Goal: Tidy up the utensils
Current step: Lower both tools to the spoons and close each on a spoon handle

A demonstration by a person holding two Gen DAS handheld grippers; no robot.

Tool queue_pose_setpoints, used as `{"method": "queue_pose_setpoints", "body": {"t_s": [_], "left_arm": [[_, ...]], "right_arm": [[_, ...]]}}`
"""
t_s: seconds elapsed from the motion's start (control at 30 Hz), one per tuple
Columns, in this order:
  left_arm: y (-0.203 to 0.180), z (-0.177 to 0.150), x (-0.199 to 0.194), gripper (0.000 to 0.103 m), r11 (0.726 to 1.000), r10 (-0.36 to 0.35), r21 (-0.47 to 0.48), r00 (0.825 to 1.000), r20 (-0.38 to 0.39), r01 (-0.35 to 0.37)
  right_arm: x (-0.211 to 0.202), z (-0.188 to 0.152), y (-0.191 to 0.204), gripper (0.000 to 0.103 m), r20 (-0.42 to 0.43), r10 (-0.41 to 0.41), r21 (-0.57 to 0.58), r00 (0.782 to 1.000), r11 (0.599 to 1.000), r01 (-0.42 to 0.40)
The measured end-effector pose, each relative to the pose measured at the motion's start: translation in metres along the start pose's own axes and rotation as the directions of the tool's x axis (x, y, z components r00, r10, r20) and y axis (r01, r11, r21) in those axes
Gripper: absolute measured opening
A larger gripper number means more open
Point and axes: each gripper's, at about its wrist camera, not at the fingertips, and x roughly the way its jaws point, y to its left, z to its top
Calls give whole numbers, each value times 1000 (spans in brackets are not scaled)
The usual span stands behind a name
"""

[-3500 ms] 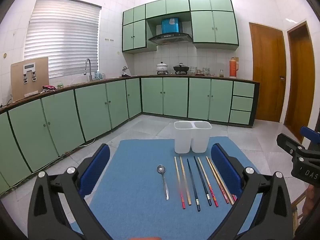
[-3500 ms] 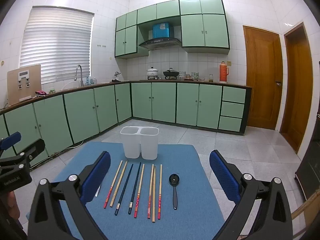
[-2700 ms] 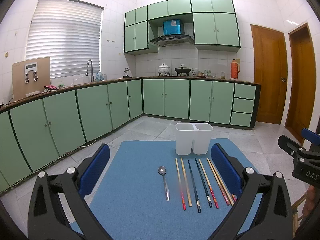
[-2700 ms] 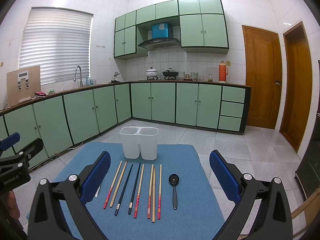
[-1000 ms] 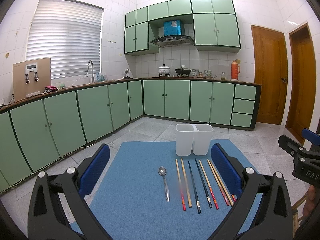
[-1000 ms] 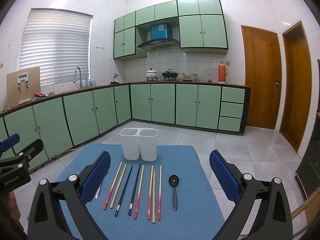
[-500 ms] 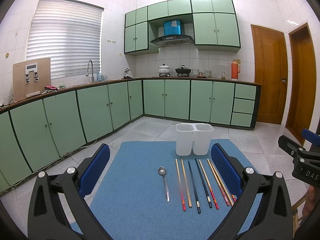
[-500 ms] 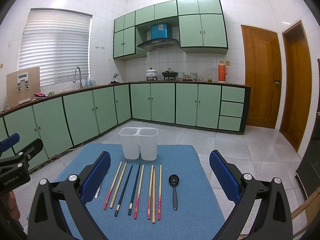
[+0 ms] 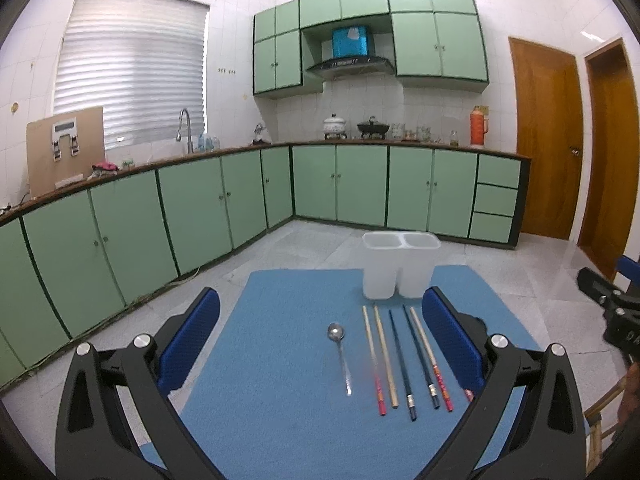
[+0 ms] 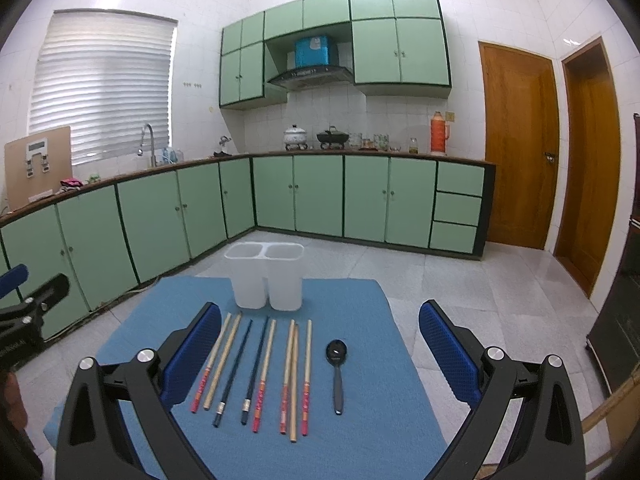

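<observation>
From the left wrist, our left gripper (image 9: 320,334) hangs with fingers spread, empty, above the blue-covered table (image 9: 280,400); a slim metal spoon (image 9: 340,354) lies left of the chopstick row, sorted for picking. From the right wrist, our right gripper (image 10: 320,340) is likewise released over the parallel wooden and dark chopsticks (image 10: 256,368) and black plastic spoon (image 10: 337,372); the white twin-compartment plastic holder (image 10: 266,280) stands beyond, with open cloth around.

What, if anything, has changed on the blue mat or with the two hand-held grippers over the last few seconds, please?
Nothing visibly changed. The left hand-held gripper and right hand-held gripper are open and empty as before, with only a slight camera drift. The metal spoon, black spoon, chopsticks and white holder lie where they were on the blue mat.
</observation>
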Motion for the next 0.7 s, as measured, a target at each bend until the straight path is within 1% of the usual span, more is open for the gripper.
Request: {"method": "queue_pose_setpoints", "body": {"t_s": [0.1, 0.17, 0.3, 0.4, 0.5, 0.53, 0.6, 0.63, 0.67, 0.7], "left_arm": [[10, 0, 18, 98, 1000, 12, -8, 999, -52, -12], [19, 1, 34, 98, 1000, 18, -14, 995, -97, -19], [33, 4, 73, 98, 999, 28, -12, 981, -189, -31], [38, 5, 106, 98, 1000, 25, -4, 968, -251, -27], [36, 3, 143, 98, 1000, 22, 15, 946, -324, -18], [35, 1, 157, 98, 1000, 22, 21, 936, -352, -15], [30, -1, 180, 98, 1000, 11, 26, 915, -403, 0], [27, -4, 189, 98, 1000, 5, 26, 906, -423, 7], [25, -8, 201, 98, 1000, 3, 28, 894, -448, 11], [24, -11, 209, 98, 1000, 6, 29, 886, -464, 8]], "right_arm": [[13, -1, -9, 97, -35, -13, 5, 999, 1000, 13], [28, 0, -15, 97, -74, -9, 14, 997, 1000, 10], [63, -1, -25, 88, -158, 25, 33, 987, 999, -20], [97, 2, -31, 82, -236, 71, 62, 969, 996, -58], [131, 1, -32, 76, -304, 87, 55, 949, 996, -74], [146, 0, -30, 74, -333, 84, 39, 939, 996, -75], [170, -3, -28, 67, -384, 76, 15, 920, 997, -77], [181, -4, -27, 66, -409, 81, 10, 909, 996, -84], [196, -8, -26, 66, -443, 82, 7, 893, 996, -88], [206, -11, -26, 66, -463, 81, 6, 883, 996, -88]]}}
